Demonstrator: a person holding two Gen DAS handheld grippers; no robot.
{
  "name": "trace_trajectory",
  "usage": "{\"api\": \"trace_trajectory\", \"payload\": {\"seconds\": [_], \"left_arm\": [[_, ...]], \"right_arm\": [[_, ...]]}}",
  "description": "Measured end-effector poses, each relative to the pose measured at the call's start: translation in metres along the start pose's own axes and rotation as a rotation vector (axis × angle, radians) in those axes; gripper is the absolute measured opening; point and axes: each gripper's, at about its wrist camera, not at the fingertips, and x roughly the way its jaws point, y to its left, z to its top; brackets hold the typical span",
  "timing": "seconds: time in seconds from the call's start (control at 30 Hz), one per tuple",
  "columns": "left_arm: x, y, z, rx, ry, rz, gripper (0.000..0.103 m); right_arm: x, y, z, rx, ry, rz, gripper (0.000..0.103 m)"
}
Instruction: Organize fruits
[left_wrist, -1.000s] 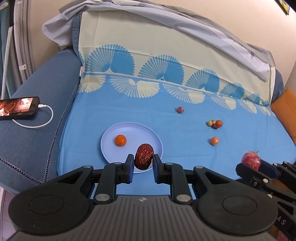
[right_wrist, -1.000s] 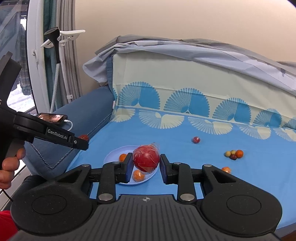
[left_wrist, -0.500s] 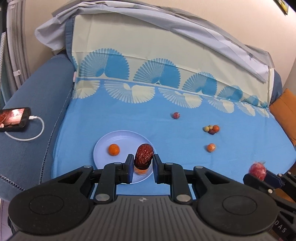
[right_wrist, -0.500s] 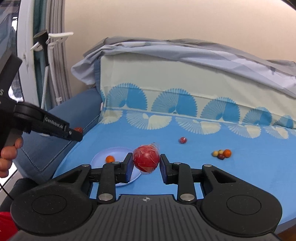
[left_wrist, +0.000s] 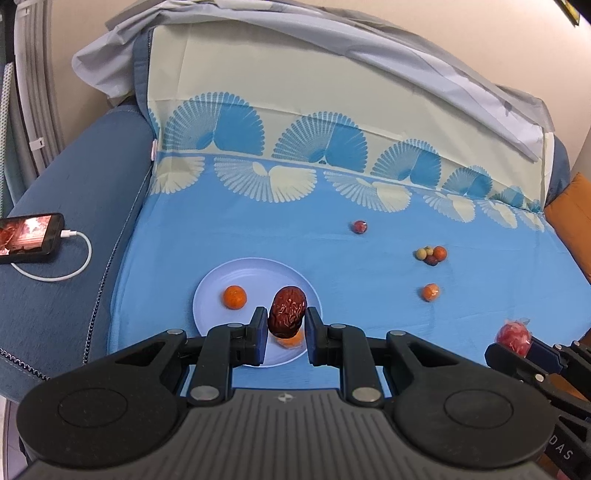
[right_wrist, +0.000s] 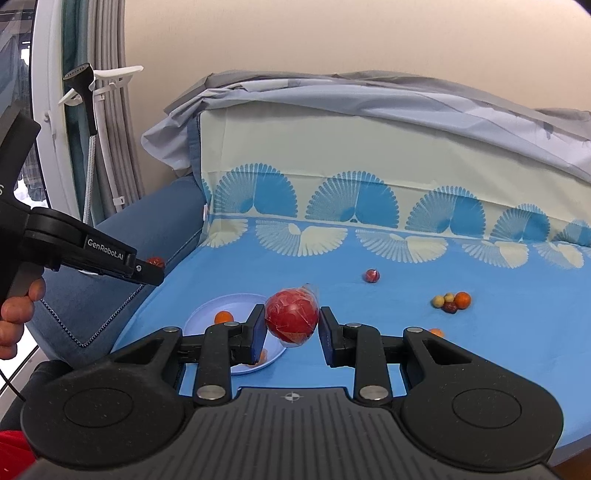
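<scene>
The left tool (left_wrist: 286, 334) is closed on a dark red wrinkly date (left_wrist: 288, 312). It holds the date in the air over the near edge of a light blue plate (left_wrist: 255, 269). The plate lies on the sofa's blue sheet (left_wrist: 258, 229), near the sheet's left edge. One small orange fruit (left_wrist: 234, 296) sits on the left part of the plate. Another orange fruit (left_wrist: 291, 339) lies on the plate right under the date, mostly hidden.

The right tool (right_wrist: 291, 334) is closed on a round red fruit in clear wrap (right_wrist: 291, 319). It holds the fruit in the air just to the right of the plate (right_wrist: 207, 314).

More fruits lie on the sheet, well apart from the plate. A small red one (left_wrist: 359, 226) is toward the back. A little bunch of four (left_wrist: 431, 254) lies close together toward the right edge. One orange fruit (left_wrist: 430, 292) sits alone, nearer the front.

A phone (left_wrist: 27, 238) with a white cable (left_wrist: 74, 254) rests on the sofa's dark blue arm at the left.
</scene>
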Motion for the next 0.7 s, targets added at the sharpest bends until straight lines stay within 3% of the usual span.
{"api": "trace_trajectory", "payload": {"seconds": [0.33, 0.57, 0.7], "left_arm": [[0.026, 0.026, 0.002, -0.04, 0.045, 0.023, 0.023], [0.065, 0.056, 0.0, -0.095, 0.109, 0.053, 0.023], [0.093, 0.067, 0.0, -0.07, 0.155, 0.072, 0.023]], "right_arm": [[0.042, 0.01, -0.004, -0.003, 0.075, 0.045, 0.032], [0.095, 0.032, -0.003, -0.035, 0.147, 0.109, 0.032], [0.131, 0.04, -0.005, -0.047, 0.197, 0.113, 0.032]]}}
